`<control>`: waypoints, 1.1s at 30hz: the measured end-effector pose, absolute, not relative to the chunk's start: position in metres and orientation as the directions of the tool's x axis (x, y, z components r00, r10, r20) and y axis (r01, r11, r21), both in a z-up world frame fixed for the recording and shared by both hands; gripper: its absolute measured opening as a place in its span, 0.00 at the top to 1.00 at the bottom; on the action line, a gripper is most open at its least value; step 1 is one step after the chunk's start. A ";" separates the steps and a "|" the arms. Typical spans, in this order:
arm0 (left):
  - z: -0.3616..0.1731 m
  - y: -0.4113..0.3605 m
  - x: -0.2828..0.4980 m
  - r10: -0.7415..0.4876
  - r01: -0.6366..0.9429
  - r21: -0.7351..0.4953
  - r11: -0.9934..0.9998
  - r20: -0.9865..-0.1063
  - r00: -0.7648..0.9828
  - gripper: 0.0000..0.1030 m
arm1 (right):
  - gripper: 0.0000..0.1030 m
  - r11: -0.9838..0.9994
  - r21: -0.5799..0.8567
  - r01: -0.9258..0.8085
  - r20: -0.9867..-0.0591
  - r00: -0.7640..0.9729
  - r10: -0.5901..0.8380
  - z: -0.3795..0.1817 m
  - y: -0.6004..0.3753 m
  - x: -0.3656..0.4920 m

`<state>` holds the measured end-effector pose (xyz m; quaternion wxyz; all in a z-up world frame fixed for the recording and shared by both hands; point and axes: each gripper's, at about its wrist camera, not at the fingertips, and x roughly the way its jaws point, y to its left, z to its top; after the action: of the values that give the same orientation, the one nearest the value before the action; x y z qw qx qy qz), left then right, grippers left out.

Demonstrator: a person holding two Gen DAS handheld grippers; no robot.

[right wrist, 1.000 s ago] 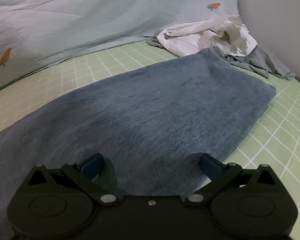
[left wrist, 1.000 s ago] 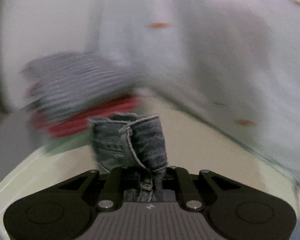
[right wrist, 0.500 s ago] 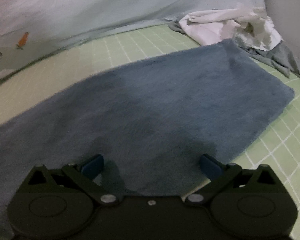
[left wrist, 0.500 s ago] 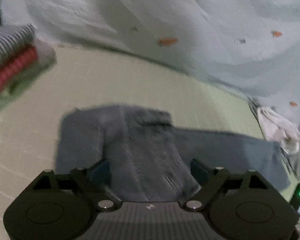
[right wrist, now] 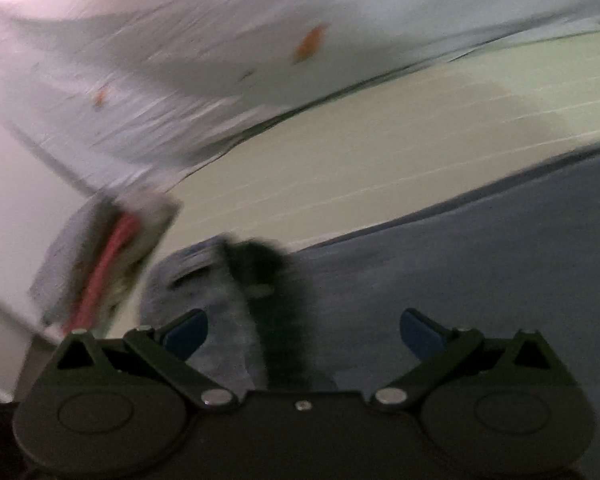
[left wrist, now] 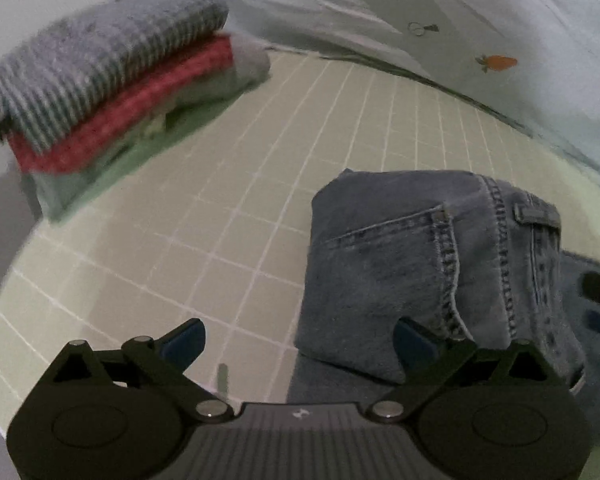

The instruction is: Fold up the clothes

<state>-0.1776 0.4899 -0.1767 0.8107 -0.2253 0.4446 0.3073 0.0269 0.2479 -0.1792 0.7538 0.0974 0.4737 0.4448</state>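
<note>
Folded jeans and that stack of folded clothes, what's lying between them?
Nothing: only bare green checked sheet separates the folded jeans from the clothes stack, shown in the left wrist view.

The left hand-held gripper (left wrist: pixel 298 342) is matte black — two round discs at the base corners, angled linkage arms with silver screws, and a ribbed grey centre plate bearing a small white mark. Its fingers (left wrist: pixel 184 340) end in blue pads. The right hand-held gripper (right wrist: pixel 304 332) has the same build — black discs, silver pivots, blue-tipped fingers (right wrist: pixel 420 330), one small centre screw.
</note>
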 end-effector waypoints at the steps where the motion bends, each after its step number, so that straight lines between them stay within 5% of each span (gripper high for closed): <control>1: -0.178 0.492 -0.177 0.294 -0.701 -0.097 0.707 -0.861 0.416 0.00 | 0.00 0.567 0.593 -0.572 -0.620 0.124 0.775 -0.183 0.254 0.028; 10: -0.187 0.497 -0.179 0.252 -0.696 -0.131 0.706 -0.872 0.420 0.00 | 0.01 0.521 0.683 -0.512 -0.611 -0.011 0.791 -0.210 0.294 0.032; 12: -0.189 0.499 -0.178 0.245 -0.696 -0.134 0.706 -0.875 0.418 0.00 | 0.17 0.527 0.683 -0.506 -0.622 -0.024 0.783 -0.208 0.300 0.033; 13: -0.190 0.499 -0.177 0.244 -0.695 -0.134 0.706 -0.876 0.416 0.00 | 0.40 0.520 0.692 -0.501 -0.620 -0.043 0.784 -0.208 0.300 0.034; 20: -0.187 0.495 -0.172 0.262 -0.680 -0.104 0.726 -0.872 0.414 0.00 | 0.65 0.474 0.659 -0.584 -0.602 -0.033 0.798 -0.185 0.294 0.029; 21: -0.184 0.493 -0.172 0.266 -0.672 -0.103 0.734 -0.866 0.423 0.00 | 0.86 0.471 0.662 -0.583 -0.587 -0.013 0.809 -0.178 0.288 0.030; 22: -0.181 0.491 -0.172 0.269 -0.664 -0.103 0.741 -0.860 0.433 0.00 | 0.93 0.468 0.665 -0.582 -0.572 0.006 0.820 -0.171 0.281 0.032; 27: -0.167 0.475 -0.165 0.272 -0.607 -0.091 0.789 -0.834 0.479 0.00 | 0.95 0.454 0.677 -0.579 -0.492 0.103 0.865 -0.138 0.250 0.038; 30: -0.168 0.464 -0.155 0.278 -0.573 -0.044 0.818 -0.843 0.461 0.00 | 0.90 0.550 0.575 -0.606 -0.613 0.126 0.780 -0.158 0.254 0.039; 33: -0.180 0.456 -0.147 0.282 -0.553 0.023 0.833 -0.877 0.389 0.00 | 0.54 0.631 0.431 -0.645 -0.745 0.140 0.652 -0.182 0.267 0.032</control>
<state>-0.1470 0.4563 -0.1803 0.8220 -0.1379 0.4907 0.2541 0.0321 0.2665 -0.1825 0.7550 0.0039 0.4955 0.4294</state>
